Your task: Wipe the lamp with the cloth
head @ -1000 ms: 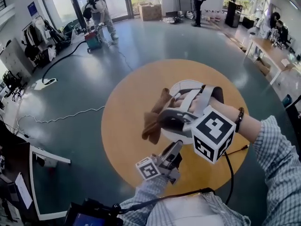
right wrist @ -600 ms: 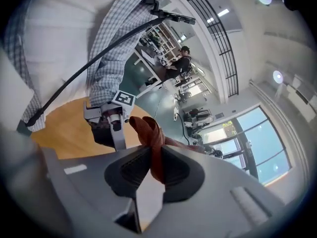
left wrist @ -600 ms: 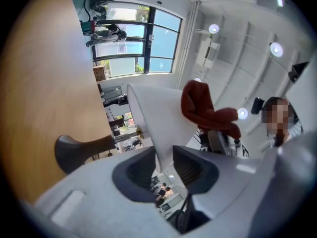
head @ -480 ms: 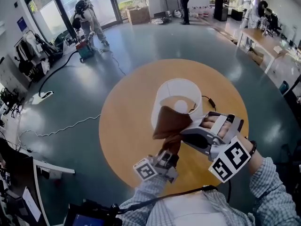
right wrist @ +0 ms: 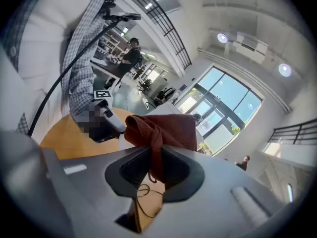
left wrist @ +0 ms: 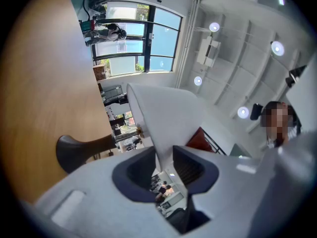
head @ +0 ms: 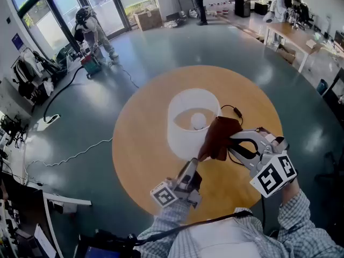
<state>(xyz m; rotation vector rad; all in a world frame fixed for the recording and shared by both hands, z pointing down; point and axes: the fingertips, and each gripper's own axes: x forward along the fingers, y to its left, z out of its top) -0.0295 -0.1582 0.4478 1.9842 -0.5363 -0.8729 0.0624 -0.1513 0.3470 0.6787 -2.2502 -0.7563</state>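
- Round wooden table [head: 142,149] carries a white lamp [head: 180,138]; head view looks down into its shade, bulb showing inside.
- Left gripper [head: 191,168] reaches up from the near edge of the table to the near rim of the shade.
- In the left gripper view the jaws pinch the thin white wall of the shade [left wrist: 166,115]; the edge sits between the pads.
- Same view: the dark lamp base [left wrist: 79,150] stands on the table, and a bit of the cloth [left wrist: 200,139] shows behind the shade.
- Right gripper [head: 232,144] is at the right of the lamp, jaws clamped on a brown cloth [head: 219,137].
- Right gripper view: a bunched fold of the cloth [right wrist: 161,128] runs down between the two pads, the rest hangs out front.
- The cloth lies against the right outer side of the shade, just below its top rim; contact looks likely, hard to confirm.
- Black cable [head: 234,112] lies on the table behind the cloth, right of the lamp.
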